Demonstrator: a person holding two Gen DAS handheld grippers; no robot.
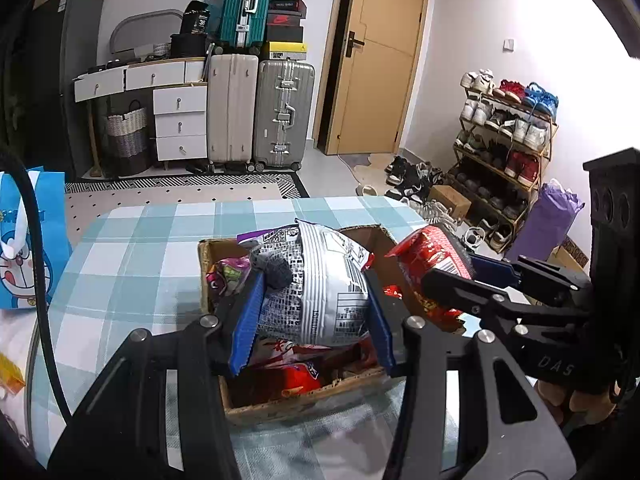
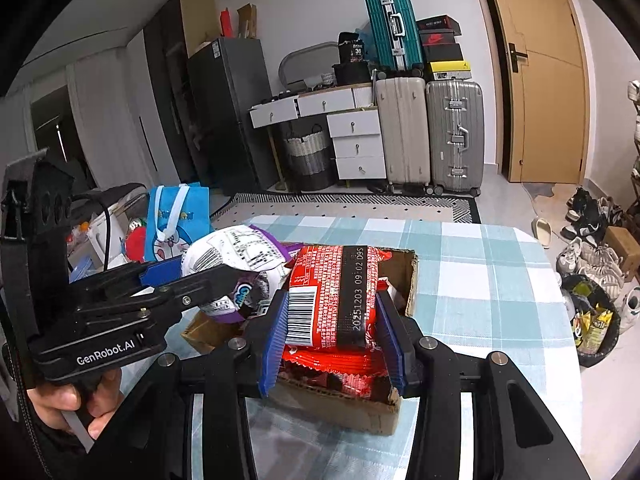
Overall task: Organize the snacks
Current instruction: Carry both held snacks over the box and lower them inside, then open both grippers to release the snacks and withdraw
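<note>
A cardboard box [image 1: 304, 400] [image 2: 352, 408] with snack packets inside sits on the checked tablecloth. My left gripper [image 1: 312, 332] is shut on a silver-white puffed snack bag [image 1: 320, 292] and holds it over the box. That bag [image 2: 232, 256] and the left gripper [image 2: 168, 284] show at the left of the right wrist view. My right gripper [image 2: 332, 340] is shut on a red snack packet [image 2: 332, 296] with a barcode and a black date strip, above the box's right half. In the left wrist view the same red packet [image 1: 428, 260] sits in the right gripper [image 1: 476, 276].
A blue cartoon bag [image 1: 24, 240] [image 2: 176, 216] stands at the table's left edge. A table [image 2: 480, 280] with a teal checked cloth extends right and beyond the box. Suitcases [image 1: 260, 112], a drawer unit, a door and a shoe rack [image 1: 504, 144] stand across the room. A bin [image 2: 592, 320] sits on the floor at right.
</note>
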